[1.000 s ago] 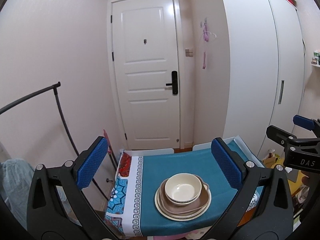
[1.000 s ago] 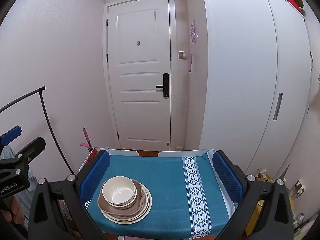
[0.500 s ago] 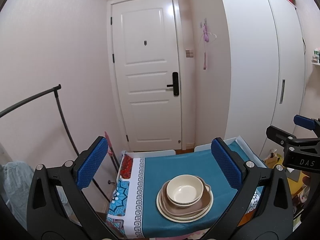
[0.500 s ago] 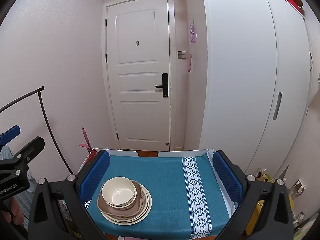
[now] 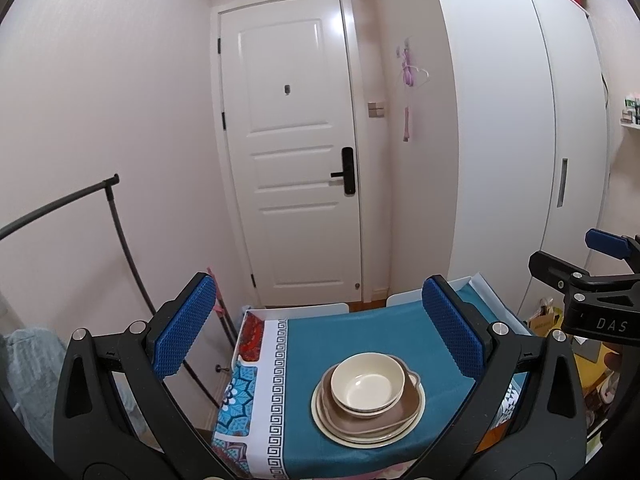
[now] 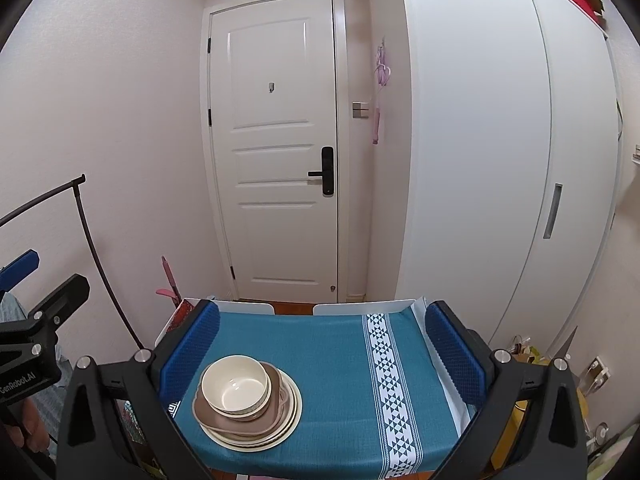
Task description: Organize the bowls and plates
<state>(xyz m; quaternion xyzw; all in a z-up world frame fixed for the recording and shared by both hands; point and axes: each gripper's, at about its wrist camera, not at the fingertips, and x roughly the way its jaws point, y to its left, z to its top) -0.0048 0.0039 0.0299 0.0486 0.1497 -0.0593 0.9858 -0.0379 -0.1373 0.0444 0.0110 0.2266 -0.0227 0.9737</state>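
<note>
A cream bowl (image 5: 367,384) (image 6: 235,384) sits on top of a brown handled dish (image 5: 408,404) (image 6: 276,400), which rests on cream plates (image 5: 332,420) (image 6: 294,408), all in one stack on the teal tablecloth (image 5: 360,332) (image 6: 332,352). My left gripper (image 5: 318,330) hovers above and short of the stack, open, with nothing between its blue pads. My right gripper (image 6: 320,350) is open too and empty; the stack lies near its left finger (image 6: 190,350). Each gripper shows at the edge of the other's view.
The small table stands in front of a white door (image 5: 292,160) (image 6: 276,148). A tall white wardrobe (image 5: 500,140) (image 6: 480,140) fills the right side. A black clothes rail (image 5: 116,216) (image 6: 88,236) curves along the left wall. Clutter lies on the floor at the right (image 5: 544,320).
Both views have drifted slightly, so the stack sits a little lower and nearer in frame. Both grippers stay open and nothing on the table has moved.
</note>
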